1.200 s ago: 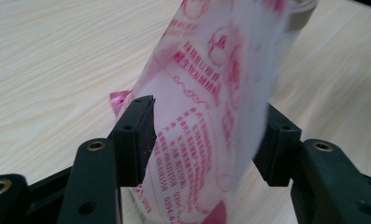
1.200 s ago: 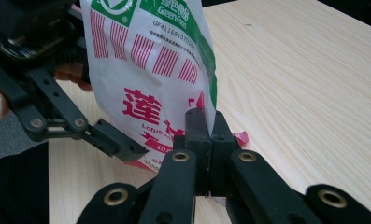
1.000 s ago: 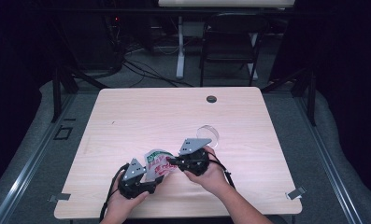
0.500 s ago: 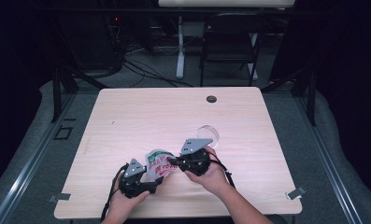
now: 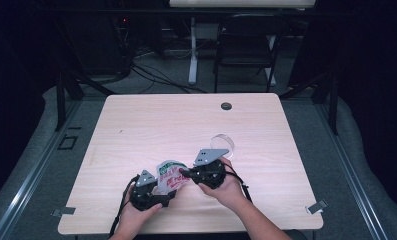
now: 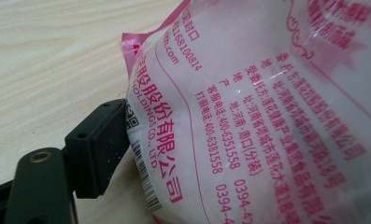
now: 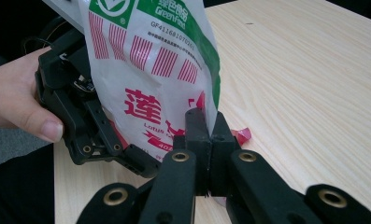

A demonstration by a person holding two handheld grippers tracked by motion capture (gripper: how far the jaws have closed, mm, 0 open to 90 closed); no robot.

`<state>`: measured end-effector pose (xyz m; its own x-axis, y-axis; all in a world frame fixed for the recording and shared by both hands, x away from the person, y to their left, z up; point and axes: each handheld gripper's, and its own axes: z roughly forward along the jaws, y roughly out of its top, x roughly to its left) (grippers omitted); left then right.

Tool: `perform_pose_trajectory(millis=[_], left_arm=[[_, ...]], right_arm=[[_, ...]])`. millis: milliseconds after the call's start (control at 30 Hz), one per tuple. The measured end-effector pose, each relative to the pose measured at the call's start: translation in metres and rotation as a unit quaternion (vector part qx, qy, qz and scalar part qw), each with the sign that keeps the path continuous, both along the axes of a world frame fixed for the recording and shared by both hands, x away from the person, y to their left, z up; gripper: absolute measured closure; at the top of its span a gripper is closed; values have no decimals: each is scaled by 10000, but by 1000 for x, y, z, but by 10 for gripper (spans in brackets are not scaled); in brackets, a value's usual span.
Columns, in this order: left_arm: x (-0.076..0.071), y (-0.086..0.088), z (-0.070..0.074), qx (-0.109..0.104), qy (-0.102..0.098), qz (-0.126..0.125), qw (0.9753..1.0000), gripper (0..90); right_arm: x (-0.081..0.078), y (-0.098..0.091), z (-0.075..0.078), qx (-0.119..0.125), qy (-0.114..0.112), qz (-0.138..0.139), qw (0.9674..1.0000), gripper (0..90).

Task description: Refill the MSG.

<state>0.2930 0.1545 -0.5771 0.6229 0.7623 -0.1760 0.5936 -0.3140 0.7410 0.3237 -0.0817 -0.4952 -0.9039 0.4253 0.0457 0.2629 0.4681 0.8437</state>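
Compared with half a second and a second ago, little has changed: both hands sit at the same spot low in the high view, with the plastic bag [image 5: 170,175] between them, perhaps drawn slightly more upright.

At lower left of centre in the high view, the left gripper [image 5: 158,192] meets the bag's lower edge. In the left gripper view one black jaw presses the bag's [image 6: 267,121] printed side near a barcode; the other jaw is hidden behind the film, so I cannot tell for certain how firmly it clamps, though it appears to hold the bag. Just right of it, the right gripper [image 5: 186,173] pinches the bag's side; in the right gripper view its jaws stand closed on the bag's [image 7: 150,70] green-and-red edge, with the left gripper [image 7: 127,154] and its hand [image 7: 15,100] at the left.

A clear round lid [image 5: 223,142] lies on the pale wooden table [image 5: 151,125] just beyond the right hand [image 5: 228,187]. A small dark grommet [image 5: 226,106] sits near the far edge. Behind, upper frame, cables [image 5: 151,75] and a folding chair [image 5: 246,50] stand in a dark room.
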Motion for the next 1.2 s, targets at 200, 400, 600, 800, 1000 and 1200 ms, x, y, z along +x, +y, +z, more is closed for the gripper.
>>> perform_pose_trajectory(millis=[200, 400, 600, 800, 1000, 1200], left_arm=[[1, -5, -4, 287, -37, -72, 9996, 214], [2, -7, -7, 425, -11, -92, 9991, 221], [2, -8, -9, 492, -30, -126, 9987, 229], [2, -9, -10, 595, -192, -165, 9979, 239], [2, -10, -11, 604, -236, -136, 9978, 255], [2, -12, -11, 702, -305, -133, 9970, 265]], right_arm=[[-1, 1, 0, 3, -30, -16, 10000, 900], [-2, 1, -1, 41, -40, -32, 10000, 900], [-2, 1, -1, 31, -47, -22, 10000, 900], [-2, 1, -1, 23, -56, -17, 10000, 900], [-3, 1, 0, -5, -71, -27, 10000, 900], [-4, 1, -1, -1, -85, -28, 10000, 900]])
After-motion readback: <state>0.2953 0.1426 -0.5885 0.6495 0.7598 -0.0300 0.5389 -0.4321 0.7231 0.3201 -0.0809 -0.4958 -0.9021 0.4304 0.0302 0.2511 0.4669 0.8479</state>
